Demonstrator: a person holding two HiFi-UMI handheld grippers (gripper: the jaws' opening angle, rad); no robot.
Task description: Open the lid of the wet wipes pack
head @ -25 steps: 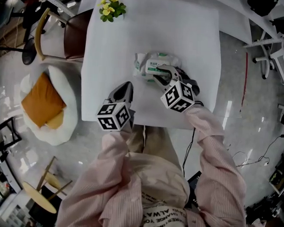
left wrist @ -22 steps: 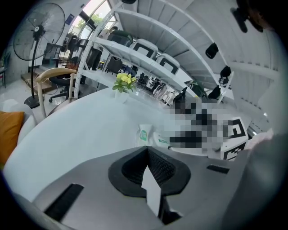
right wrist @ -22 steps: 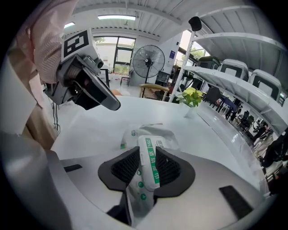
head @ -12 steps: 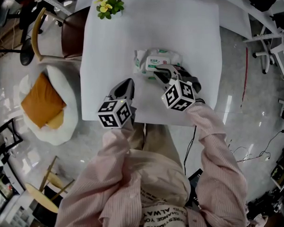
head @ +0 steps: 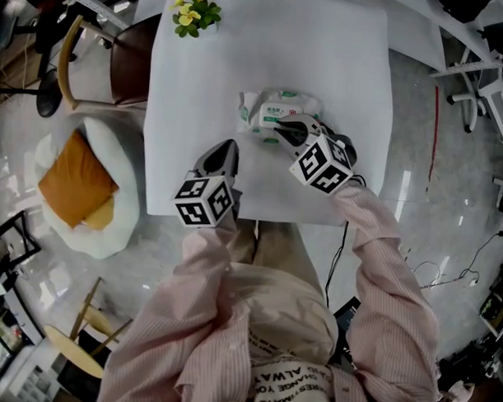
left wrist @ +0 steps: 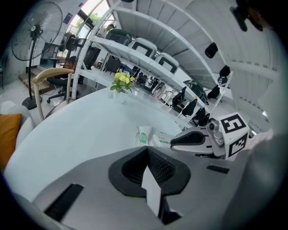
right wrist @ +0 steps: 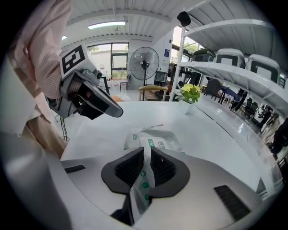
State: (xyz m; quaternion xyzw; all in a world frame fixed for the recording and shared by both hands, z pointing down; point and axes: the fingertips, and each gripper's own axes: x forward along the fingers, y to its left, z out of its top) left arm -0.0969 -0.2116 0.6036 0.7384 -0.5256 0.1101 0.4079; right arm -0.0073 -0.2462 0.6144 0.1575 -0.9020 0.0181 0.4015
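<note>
White table [head: 338, 67], yellow flowers [head: 195, 11], orange cushion [head: 75, 182] on perhaps a beanbag [head: 120, 204], fan [right wrist: 144, 63]

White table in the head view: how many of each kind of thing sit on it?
White and green soft plastic wet wipes pack: 1
Small plant with yellow flowers: 1
Total: 2

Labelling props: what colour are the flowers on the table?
Yellow flowers; they show best in the left gripper view.

1 overhead head view, 2 low gripper views, same table [head: 265, 48]
</note>
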